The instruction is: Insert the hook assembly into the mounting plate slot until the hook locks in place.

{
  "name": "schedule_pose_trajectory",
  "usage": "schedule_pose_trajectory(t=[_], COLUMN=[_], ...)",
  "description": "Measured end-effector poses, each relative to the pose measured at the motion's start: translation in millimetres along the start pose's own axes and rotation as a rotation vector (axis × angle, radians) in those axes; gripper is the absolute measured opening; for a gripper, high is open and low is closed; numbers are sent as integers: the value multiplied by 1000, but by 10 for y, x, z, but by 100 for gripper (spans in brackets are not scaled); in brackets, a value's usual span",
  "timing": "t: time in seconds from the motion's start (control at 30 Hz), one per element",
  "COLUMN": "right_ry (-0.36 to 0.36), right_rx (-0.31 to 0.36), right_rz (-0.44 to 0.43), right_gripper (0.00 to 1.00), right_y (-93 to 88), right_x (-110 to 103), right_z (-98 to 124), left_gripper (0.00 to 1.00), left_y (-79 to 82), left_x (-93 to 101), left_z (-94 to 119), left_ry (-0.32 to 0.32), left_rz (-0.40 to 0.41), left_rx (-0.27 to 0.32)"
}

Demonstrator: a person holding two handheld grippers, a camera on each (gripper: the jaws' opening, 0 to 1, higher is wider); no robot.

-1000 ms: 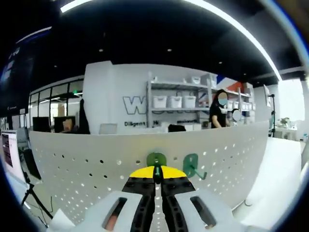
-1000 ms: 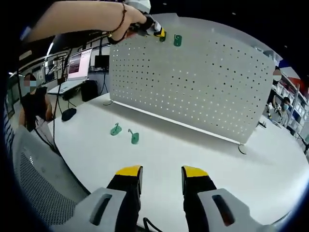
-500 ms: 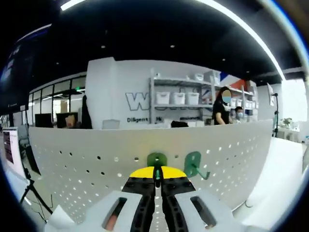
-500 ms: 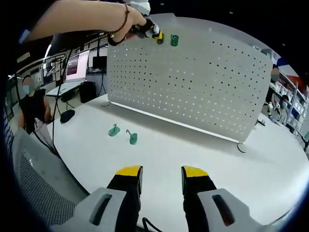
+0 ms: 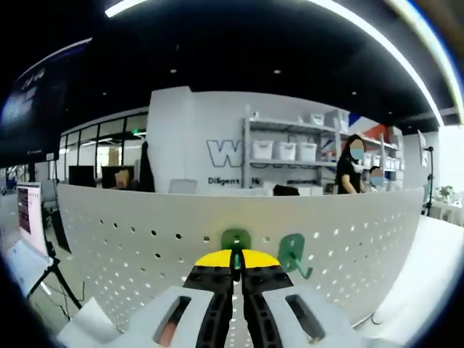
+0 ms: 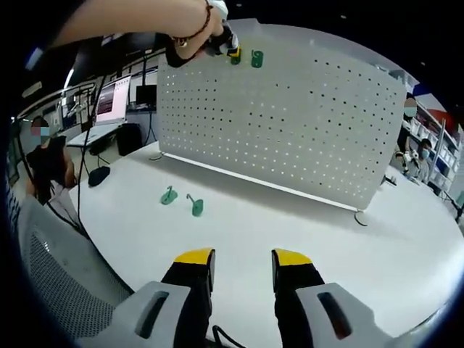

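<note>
A white perforated mounting plate (image 6: 290, 116) stands upright on a white table (image 6: 304, 239). In the left gripper view, my left gripper (image 5: 236, 259) is shut on a green hook (image 5: 235, 241) pressed against the plate (image 5: 145, 254) near its top edge. A second green hook (image 5: 292, 254) hangs on the plate just to the right of it. The right gripper view has the left gripper (image 6: 233, 53) at the plate's upper left, held by a person's hand, beside the hung hook (image 6: 257, 58). My right gripper (image 6: 241, 262) is open and holds nothing, low over the table's near side.
Two loose green hooks (image 6: 170, 196) (image 6: 196, 208) lie on the table in front of the plate. A seated person (image 6: 49, 163), a monitor (image 6: 110, 98) and cables are at the left. Shelves with bins (image 5: 283, 150) and standing people are behind the plate.
Both cameras shifted slightly. The left gripper stays shut on the hook at the plate's top edge, and the right gripper stays open above the table.
</note>
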State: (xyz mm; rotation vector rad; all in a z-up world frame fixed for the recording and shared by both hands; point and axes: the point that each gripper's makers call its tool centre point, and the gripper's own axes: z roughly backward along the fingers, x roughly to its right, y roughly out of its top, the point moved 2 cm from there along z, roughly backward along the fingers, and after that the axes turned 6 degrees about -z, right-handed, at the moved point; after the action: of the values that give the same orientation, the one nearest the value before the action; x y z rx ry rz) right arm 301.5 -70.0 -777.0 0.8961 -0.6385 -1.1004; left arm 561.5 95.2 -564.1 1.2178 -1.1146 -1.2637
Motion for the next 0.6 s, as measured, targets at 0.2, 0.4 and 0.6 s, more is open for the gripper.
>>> schedule_pose_trajectory(t=[0.2, 0.4, 0.6], right_ry=[3, 5, 2], right_rx=[9, 12, 8], right_rz=[-1, 7, 2], right_gripper=[29, 29, 29], right_y=[12, 16, 10], right_x=[-7, -13, -2], right_z=[6, 7, 2], left_gripper=[2, 2, 2], left_y=[-29, -24, -46], left_x=[-27, -29, -29], left_z=[-24, -37, -48], left_ry=[-9, 1, 2], left_rz=[12, 6, 26], left_rx=[-23, -26, -27])
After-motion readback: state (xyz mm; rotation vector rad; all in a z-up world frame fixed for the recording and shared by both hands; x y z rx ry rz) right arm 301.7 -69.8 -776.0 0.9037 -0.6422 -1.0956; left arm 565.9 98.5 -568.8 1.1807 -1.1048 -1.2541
